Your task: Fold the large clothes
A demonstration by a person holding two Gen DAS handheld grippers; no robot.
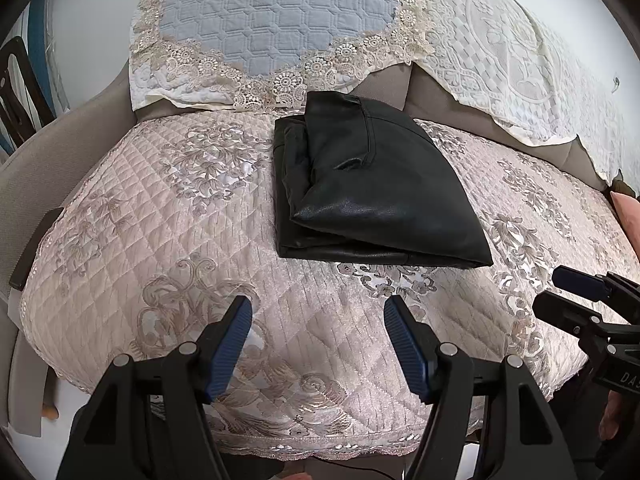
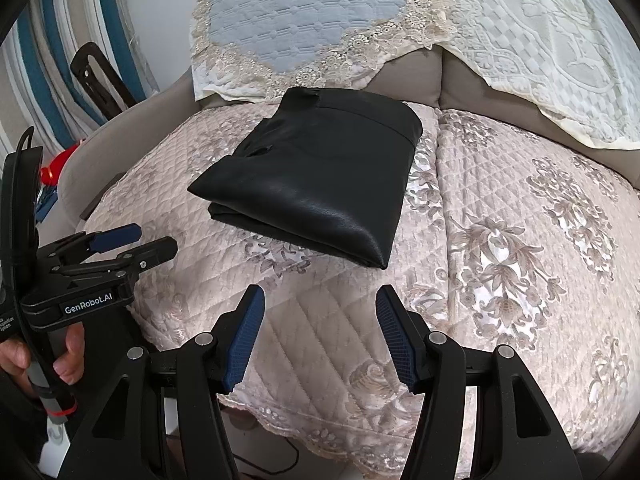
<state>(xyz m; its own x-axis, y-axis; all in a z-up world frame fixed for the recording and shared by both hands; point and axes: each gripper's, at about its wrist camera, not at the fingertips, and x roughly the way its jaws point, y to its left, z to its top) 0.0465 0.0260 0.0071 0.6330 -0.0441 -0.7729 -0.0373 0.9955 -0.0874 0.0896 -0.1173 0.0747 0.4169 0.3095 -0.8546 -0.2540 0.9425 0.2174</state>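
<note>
- Both tongs hang over the front edge of the sofa seat with their blue pads spread apart and nothing between them: the left gripper (image 1: pixel 318 310) and the right gripper (image 2: pixel 320 300) each point down at the quilted cover.
- From the right wrist view, the left gripper (image 2: pixel 136 242) shows at the left edge, and a hand (image 2: pixel 24 360) wraps round its grey handle; a black cable runs up beside it.
- From the left wrist view, the right gripper (image 1: pixel 576 280) shows at the right edge, near the seat's front corner.
- Below the fingers lies the pink quilted seat cover (image 1: pixel 140 240), stitched in diamonds with grey flower patterns and a lace hem along the front.
- Farther in, on the middle of the seat and well apart from both tongs, rests the folded black garment (image 1: pixel 372 192). It looks like leather, lies in a compact stack of layers, with a seam and a pocket slit showing on top.
- Behind it, against the backrest, a blue quilted panel with lace trim (image 1: pixel 272 12) hangs down, and beside it a white lace throw (image 1: pixel 508 52).
- At the far left stand blue-and-white striped rolls (image 2: pixel 44 52) and something red (image 2: pixel 60 166).
</note>
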